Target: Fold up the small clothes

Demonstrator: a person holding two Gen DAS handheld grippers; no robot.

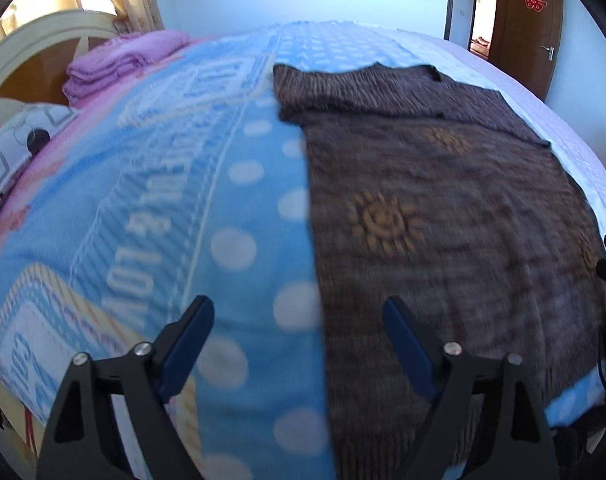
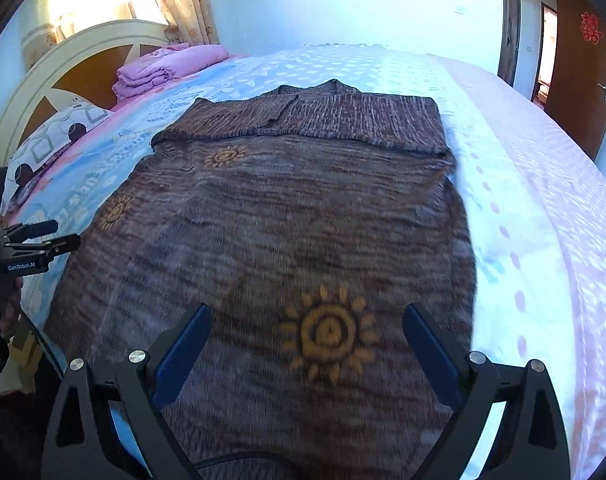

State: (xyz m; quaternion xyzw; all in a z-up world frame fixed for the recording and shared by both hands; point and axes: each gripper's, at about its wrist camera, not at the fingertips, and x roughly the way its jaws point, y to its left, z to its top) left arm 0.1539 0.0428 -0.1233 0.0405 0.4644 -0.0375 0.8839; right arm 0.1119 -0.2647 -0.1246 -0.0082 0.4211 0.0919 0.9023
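Sweater (image 2: 287,216), brown knit w/ orange sun motifs, lies flat on blue dotted blanket (image 1: 239,184) across the bed, both sleeves folded in over the chest at the far end, near hem reaching bed edge. Left gripper (image 1: 299,316) hangs over sweater's left edge w/ jaws wide apart, nothing between them. Right gripper (image 2: 307,324) same, spread wide & empty above a sun motif near the hem; neither touches fabric.

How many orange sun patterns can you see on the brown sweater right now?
3. On the brown sweater: one near sun between the right tongs' open fingers, one at the left edge, one far up near the folded sleeves. More may be hidden underneath.
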